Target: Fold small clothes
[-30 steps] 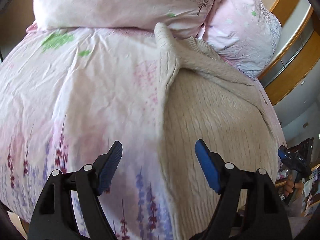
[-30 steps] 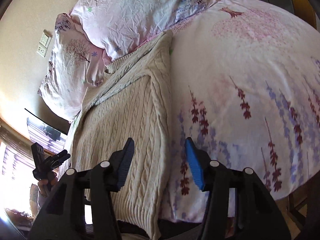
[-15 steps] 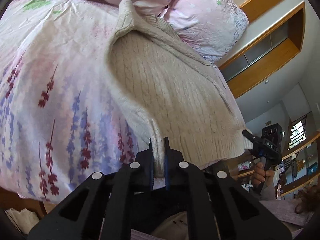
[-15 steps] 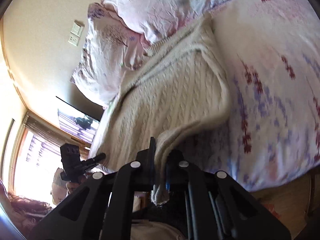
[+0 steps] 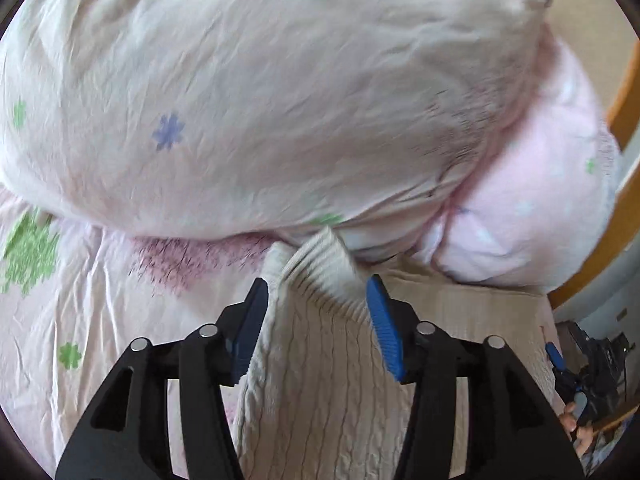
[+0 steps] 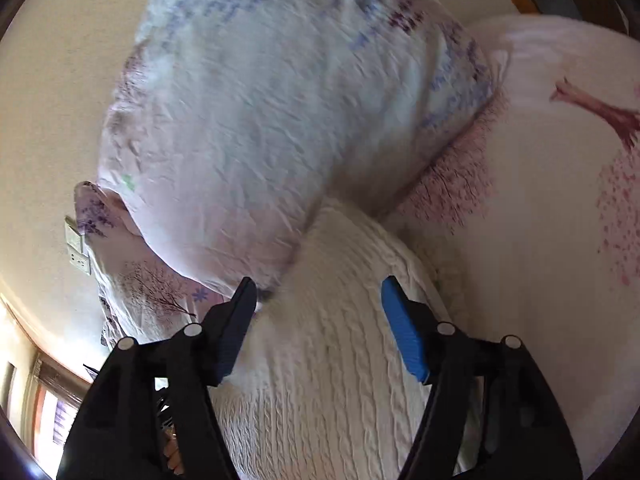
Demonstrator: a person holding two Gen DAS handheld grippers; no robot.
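A cream cable-knit sweater (image 5: 320, 380) lies folded on the flowered pink bedspread (image 5: 80, 300), its ribbed edge (image 5: 324, 264) up against the pillows. My left gripper (image 5: 316, 300) is open, its blue pads on either side of that ribbed edge, holding nothing. In the right wrist view the sweater (image 6: 340, 360) fills the lower middle. My right gripper (image 6: 316, 300) is open over the folded knit, near the pillow, holding nothing.
Two pink flowered pillows (image 5: 280, 80) (image 5: 540, 200) lie right behind the sweater; the large one shows in the right wrist view (image 6: 260, 120). A wooden headboard (image 5: 624, 92) is at the right. A wall socket (image 6: 78, 248) is at the left.
Both grippers, shut on the sweater's hem half a second ago, have carried it up toward the pillows and opened, letting it go folded over.
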